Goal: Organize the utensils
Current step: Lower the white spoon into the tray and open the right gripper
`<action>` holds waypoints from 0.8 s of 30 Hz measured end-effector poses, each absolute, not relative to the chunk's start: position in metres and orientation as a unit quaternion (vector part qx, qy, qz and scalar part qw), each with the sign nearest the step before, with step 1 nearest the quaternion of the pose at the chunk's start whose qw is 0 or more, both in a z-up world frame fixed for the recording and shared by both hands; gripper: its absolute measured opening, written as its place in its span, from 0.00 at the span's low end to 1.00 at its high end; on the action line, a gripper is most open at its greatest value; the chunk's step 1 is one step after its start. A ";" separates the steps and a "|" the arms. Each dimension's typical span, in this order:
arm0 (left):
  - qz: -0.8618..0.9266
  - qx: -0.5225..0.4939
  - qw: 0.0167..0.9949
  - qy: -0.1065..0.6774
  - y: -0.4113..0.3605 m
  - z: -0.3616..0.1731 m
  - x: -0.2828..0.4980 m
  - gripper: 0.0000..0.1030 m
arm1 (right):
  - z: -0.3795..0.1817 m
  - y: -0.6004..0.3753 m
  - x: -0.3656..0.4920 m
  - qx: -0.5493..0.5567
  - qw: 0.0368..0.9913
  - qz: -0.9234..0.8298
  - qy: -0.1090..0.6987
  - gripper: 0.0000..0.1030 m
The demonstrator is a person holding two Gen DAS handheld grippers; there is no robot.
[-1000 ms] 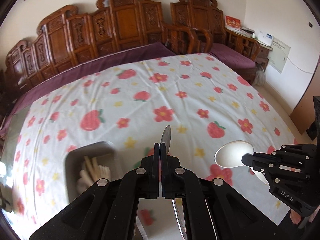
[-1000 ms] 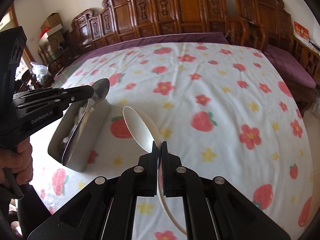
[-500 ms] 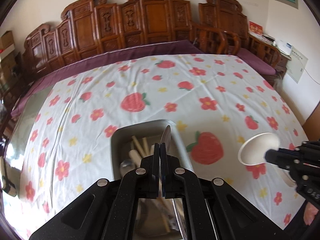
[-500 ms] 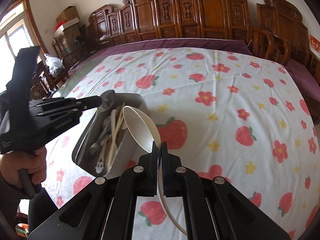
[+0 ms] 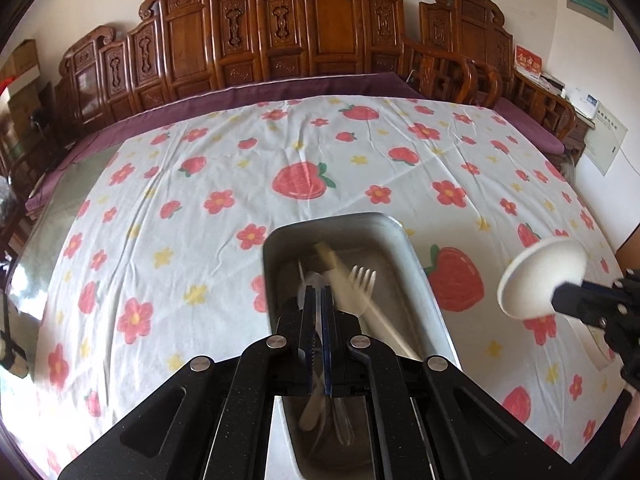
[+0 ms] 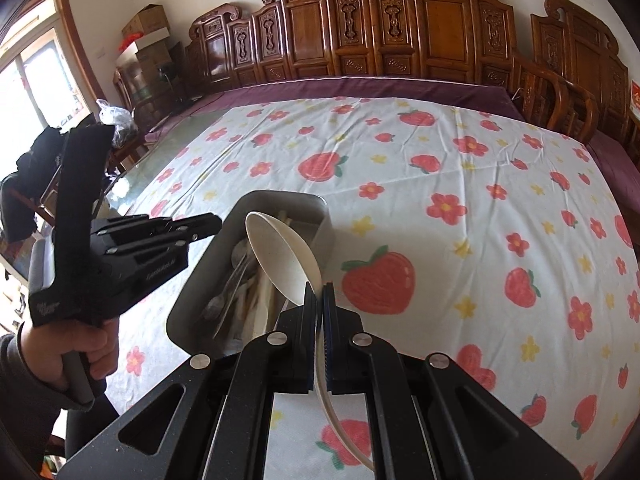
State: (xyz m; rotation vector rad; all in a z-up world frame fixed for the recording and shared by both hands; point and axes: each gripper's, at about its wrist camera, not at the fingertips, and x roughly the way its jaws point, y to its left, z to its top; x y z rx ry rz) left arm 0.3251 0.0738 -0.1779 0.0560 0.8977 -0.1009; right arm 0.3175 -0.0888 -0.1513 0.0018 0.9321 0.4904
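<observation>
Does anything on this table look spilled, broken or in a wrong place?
Nothing stands out. The forks and spoons lie inside the metal tray, none on the tablecloth. The white spoon sits in the right gripper, above the tray.

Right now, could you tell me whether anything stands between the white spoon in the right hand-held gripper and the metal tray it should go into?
Nothing visible does. The right hand-held gripper is shut on the white spoon, whose bowl hangs over the open-topped metal tray. The utensils already inside lie low.
</observation>
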 end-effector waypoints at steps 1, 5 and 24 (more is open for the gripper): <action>-0.050 0.027 0.900 0.432 0.077 -0.176 0.322 0.01 | -0.152 -0.085 0.318 0.003 0.864 0.235 0.445 0.04; -0.049 0.029 0.906 0.419 0.095 -0.168 0.304 0.03 | -0.153 -0.065 0.323 0.015 0.862 0.239 0.447 0.04; -0.045 -0.023 0.921 0.387 0.154 -0.155 0.254 0.18 | -0.187 0.001 0.363 0.080 0.844 0.222 0.481 0.04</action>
